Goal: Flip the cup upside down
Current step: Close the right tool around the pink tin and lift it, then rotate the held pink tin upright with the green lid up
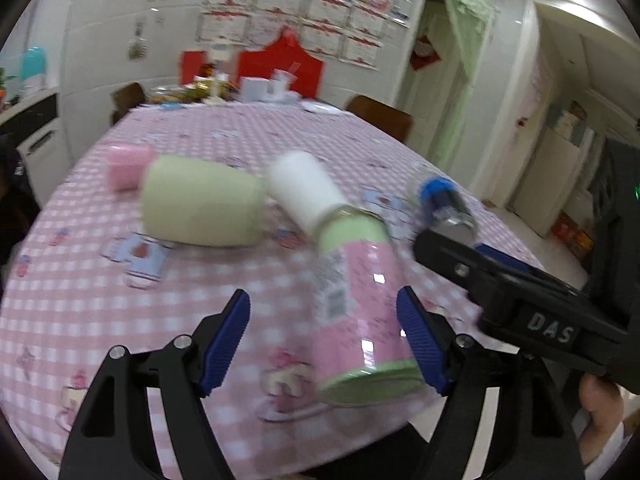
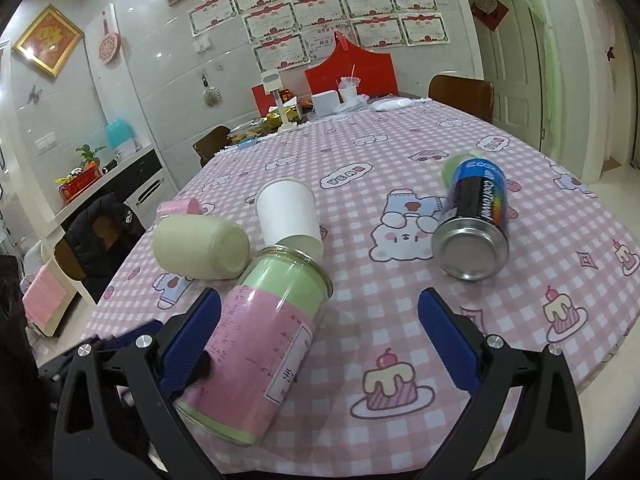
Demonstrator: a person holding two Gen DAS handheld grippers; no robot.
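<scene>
A pale green cup (image 1: 200, 204) (image 2: 202, 252) lies on its side on the pink checked tablecloth. A white paper cup (image 1: 304, 190) (image 2: 288, 214) lies beside it, touching a pink-and-green can (image 1: 360, 304) (image 2: 264, 340) that lies on its side. My left gripper (image 1: 324, 338) is open, its jaws on either side of the can's lower end. My right gripper (image 2: 320, 344) is open over the cloth, with the can by its left finger. The right gripper also shows at the right of the left wrist view (image 1: 500, 280).
A blue-and-black can (image 2: 474, 232) (image 1: 444, 204) lies on its side at the right. A pink cup (image 1: 128, 164) (image 2: 178, 208) lies behind the green cup. Boxes and clutter (image 2: 320, 104) sit at the table's far end. Chairs (image 2: 460, 94) stand around the table (image 2: 520, 184).
</scene>
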